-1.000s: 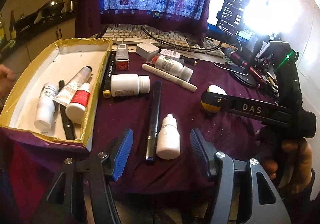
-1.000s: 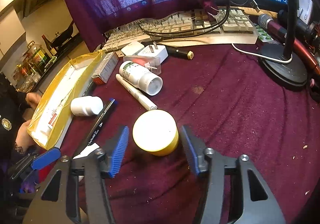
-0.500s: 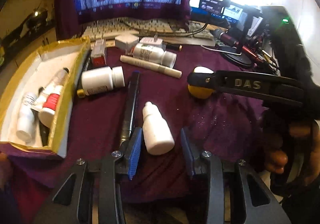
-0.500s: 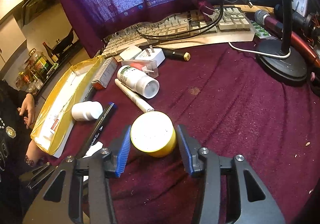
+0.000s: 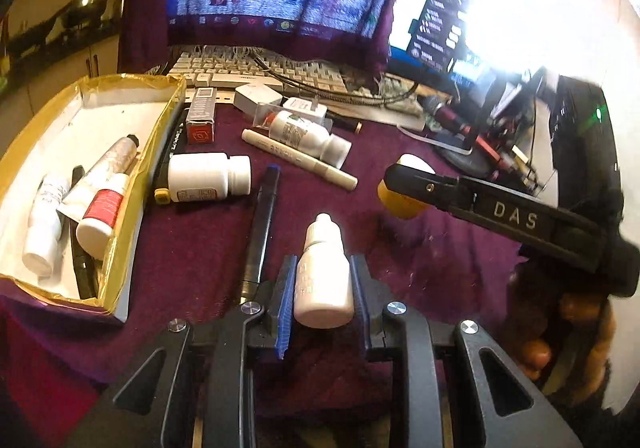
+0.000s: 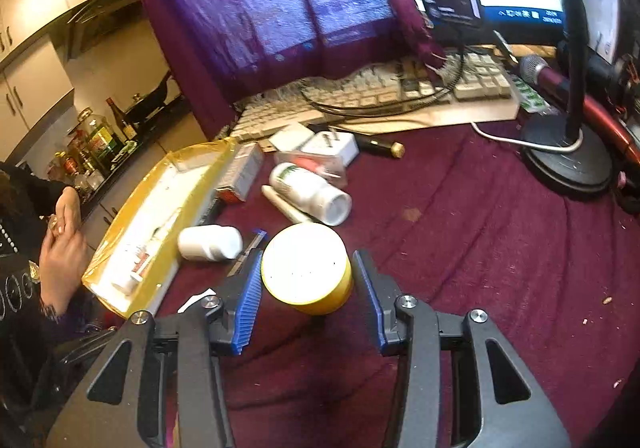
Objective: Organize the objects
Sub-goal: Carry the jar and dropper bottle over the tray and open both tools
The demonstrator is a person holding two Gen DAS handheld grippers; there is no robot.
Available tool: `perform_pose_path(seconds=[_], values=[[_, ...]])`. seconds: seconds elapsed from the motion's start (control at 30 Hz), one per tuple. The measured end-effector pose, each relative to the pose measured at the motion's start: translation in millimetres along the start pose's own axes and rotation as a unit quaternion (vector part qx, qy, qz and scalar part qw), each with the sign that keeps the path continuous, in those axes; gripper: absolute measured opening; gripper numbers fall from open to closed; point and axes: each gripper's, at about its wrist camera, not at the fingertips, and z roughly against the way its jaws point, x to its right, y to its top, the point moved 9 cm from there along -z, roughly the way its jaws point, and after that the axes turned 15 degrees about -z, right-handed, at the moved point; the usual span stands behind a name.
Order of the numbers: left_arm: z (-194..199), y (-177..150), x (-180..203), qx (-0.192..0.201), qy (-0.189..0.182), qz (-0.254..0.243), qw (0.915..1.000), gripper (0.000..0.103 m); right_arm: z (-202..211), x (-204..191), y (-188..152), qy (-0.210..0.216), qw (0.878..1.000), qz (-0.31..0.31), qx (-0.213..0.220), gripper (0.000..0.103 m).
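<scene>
The left hand-held gripper (image 5: 323, 302) has just been closing and now pinches the white dropper bottle (image 5: 322, 280), its nozzle toward twelve o'clock.

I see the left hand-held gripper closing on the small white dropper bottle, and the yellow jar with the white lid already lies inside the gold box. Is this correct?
Not entirely. The left hand-held gripper has just been closing on the dropper bottle, as you say. But the yellow jar is not in the gold box: the right wrist view shows it on the purple cloth, between the fingers of the right hand-held gripper.
</scene>
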Motion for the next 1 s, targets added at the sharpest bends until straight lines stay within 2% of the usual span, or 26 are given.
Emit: perform_pose_path(seconds=[0.13, 0.23, 0.33, 0.4, 0.57, 0.67, 0.77, 1.0], values=[[11.4, 6.4, -14.5, 0.017, -0.014, 0.032, 0.9993, 0.022, -6.5, -22.1, -4.7, 0.016, 1.0, 0.015, -0.009, 0.043], [26.2, 11.5, -36.7, 0.032, -0.009, 0.058, 0.9978, 0.022, -15.8, -47.2, -9.9, 0.034, 0.999, 0.037, -0.02, 0.043], [43.4, 15.2, -68.4, 0.051, 0.022, 0.08, 0.9952, 0.022, -31.1, -75.7, -13.6, 0.056, 0.996, 0.052, -0.035, 0.043], [54.0, 18.0, -95.5, 0.065, 0.06, 0.092, 0.9918, 0.022, -41.8, -92.6, -16.9, 0.068, 0.995, 0.059, -0.046, 0.043], [73.6, 16.5, -158.6, 0.07, 0.113, 0.137, 0.9816, 0.022, -71.0, -147.1, -25.8, 0.102, 0.989, 0.084, -0.062, 0.043], [79.2, 15.4, -186.5, 0.074, 0.126, 0.155, 0.9771, 0.022, -91.7, -172.0, -34.9, 0.116, 0.986, 0.091, -0.077, 0.043], [76.3, 13.6, -213.4, 0.069, 0.155, 0.162, 0.972, 0.022, -110.8, -187.6, -43.1, 0.121, 0.984, 0.089, -0.091, 0.043], [55.1, -9.3, -251.4, 0.027, 0.174, 0.2, 0.964, 0.022, -135.7, -205.5, -53.7, 0.113, 0.983, 0.106, -0.097, 0.043]])
